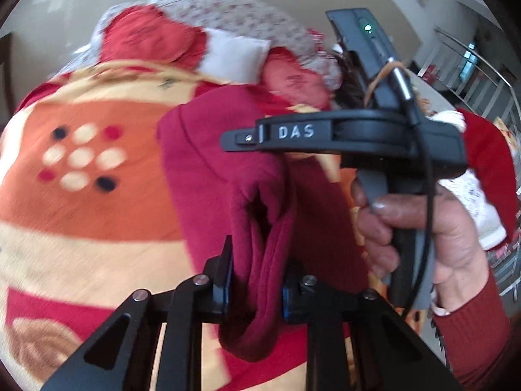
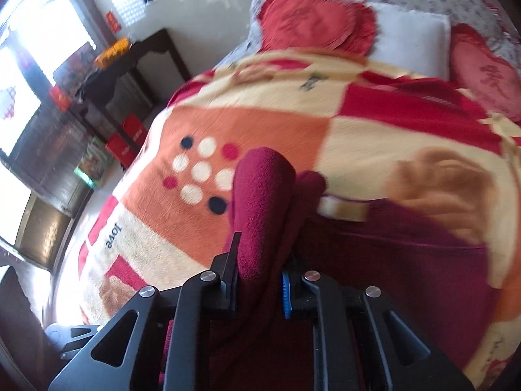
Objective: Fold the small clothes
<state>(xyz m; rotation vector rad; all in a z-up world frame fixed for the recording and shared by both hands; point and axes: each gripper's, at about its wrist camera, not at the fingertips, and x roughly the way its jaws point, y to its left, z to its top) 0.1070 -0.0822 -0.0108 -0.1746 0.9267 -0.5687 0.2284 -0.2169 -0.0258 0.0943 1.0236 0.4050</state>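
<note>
A dark red fleece garment [image 1: 224, 176] hangs over the patterned blanket [image 1: 81, 228]. My left gripper [image 1: 255, 280] is shut on a bunched fold of it, which droops below the jaws. In the left wrist view the other hand-held gripper body [image 1: 374, 137], marked DAS, is held by a hand at right, above the garment; its fingertips are hidden. In the right wrist view my right gripper [image 2: 259, 277] is shut on a thick roll of the same garment [image 2: 263, 195], which spreads out to the right [image 2: 390, 260] on the blanket [image 2: 260, 123].
Red heart-shaped cushions [image 2: 312, 19] and a white pillow [image 2: 413, 36] lie at the head of the bed. A dark wooden side table [image 2: 130, 62] and cabinet with red boxes [image 2: 127, 140] stand left of the bed. A metal railing [image 1: 472, 65] is at far right.
</note>
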